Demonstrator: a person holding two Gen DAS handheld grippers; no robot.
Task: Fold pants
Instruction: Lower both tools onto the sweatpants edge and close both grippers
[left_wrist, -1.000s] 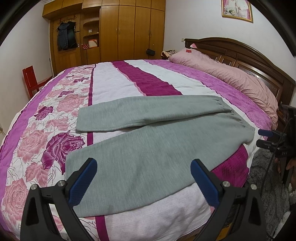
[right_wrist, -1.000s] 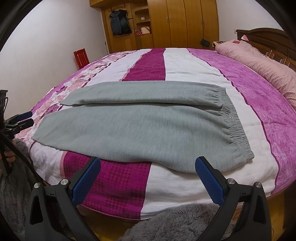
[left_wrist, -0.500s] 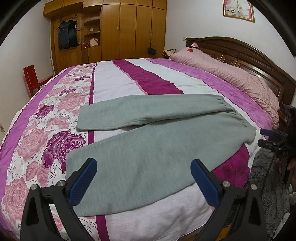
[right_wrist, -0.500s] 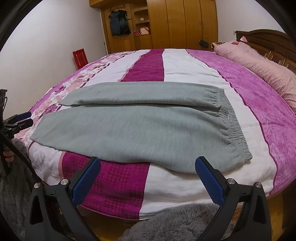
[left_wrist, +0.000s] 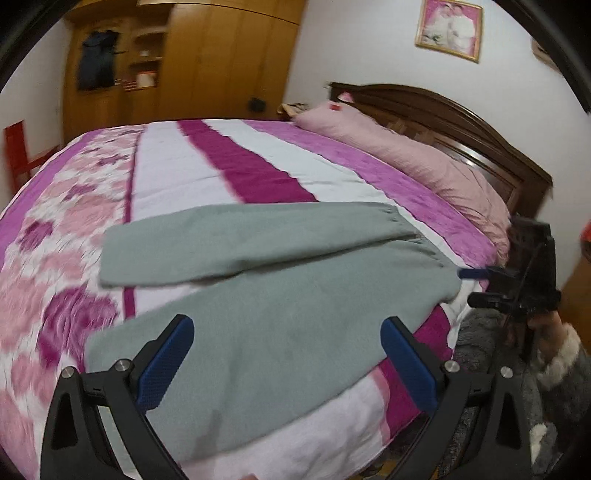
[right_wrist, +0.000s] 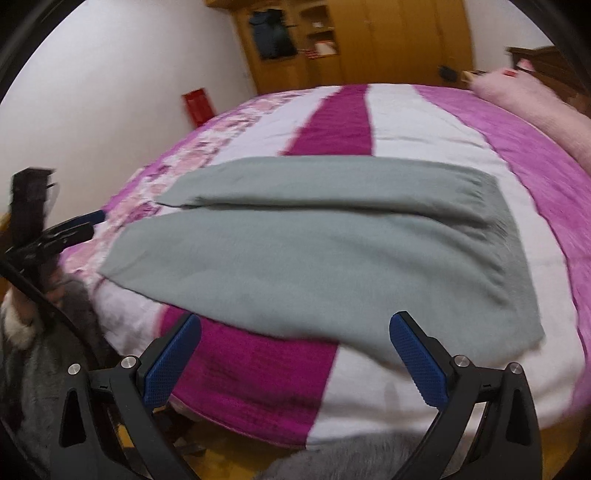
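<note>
Grey sweatpants (left_wrist: 266, 310) lie flat on the bed, legs spread apart toward the left and waistband to the right; they also show in the right wrist view (right_wrist: 332, 251). My left gripper (left_wrist: 286, 363) is open and empty, over the near leg close to its cuff end. My right gripper (right_wrist: 295, 363) is open and empty, just short of the near edge of the pants toward the waistband side. Each gripper shows in the other's view: the right one (left_wrist: 487, 288) near the waistband corner, the left one (right_wrist: 74, 225) near the leg cuffs.
The bed has a pink, magenta and white striped floral cover (left_wrist: 221, 162). A pink pillow (left_wrist: 424, 162) lies along the wooden headboard (left_wrist: 461, 118). A wooden wardrobe (left_wrist: 184, 66) stands behind the bed, a red chair (left_wrist: 18, 151) at the far left. A grey fluffy rug (right_wrist: 351, 458) lies below the bed edge.
Both grippers have moved closer to the bed and pants, with motion blur in both views. Both stay open. The pants have not moved.
</note>
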